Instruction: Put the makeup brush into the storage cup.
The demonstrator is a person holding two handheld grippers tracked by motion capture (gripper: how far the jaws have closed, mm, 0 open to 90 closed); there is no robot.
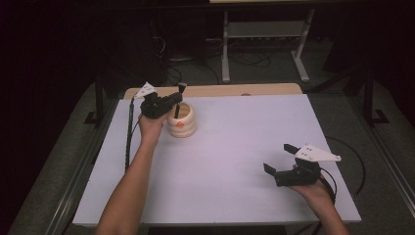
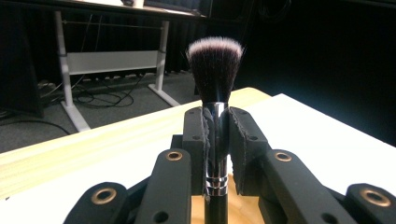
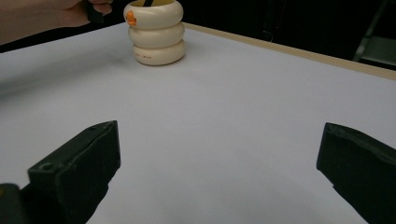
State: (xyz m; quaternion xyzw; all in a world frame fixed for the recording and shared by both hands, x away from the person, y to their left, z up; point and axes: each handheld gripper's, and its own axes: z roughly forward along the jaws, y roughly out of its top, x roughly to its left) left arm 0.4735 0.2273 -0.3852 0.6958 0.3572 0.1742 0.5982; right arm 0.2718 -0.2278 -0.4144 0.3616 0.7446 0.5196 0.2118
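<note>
Makeup brush (image 2: 215, 74): it stands upright in the left gripper (image 2: 218, 135), whose jaws are clamped on the shiny metal ferrule just below the dark, white-tipped bristles. In the high view the brush (image 1: 180, 98) sits over the far-left part of the white table (image 1: 244, 147), its black handle reaching down into the mouth of the cream, ring-stacked holder (image 1: 182, 122) with an orange mark on its side. Whether the step is setting the brush in or lifting it out cannot be told; either way, it is best done by keeping the handle centred in the opening and moving straight along its length, so it does not catch the rim and tip the light-looking holder. The long axis runs near vertical, bristles pointing up and handle end down inside the holder; how deep it reaches is hidden. The right gripper (image 1: 286, 164) rests well apart near the table's right front, jaws spread wide and holding nothing, facing the holder (image 3: 155, 32) across bare tabletop.
</note>
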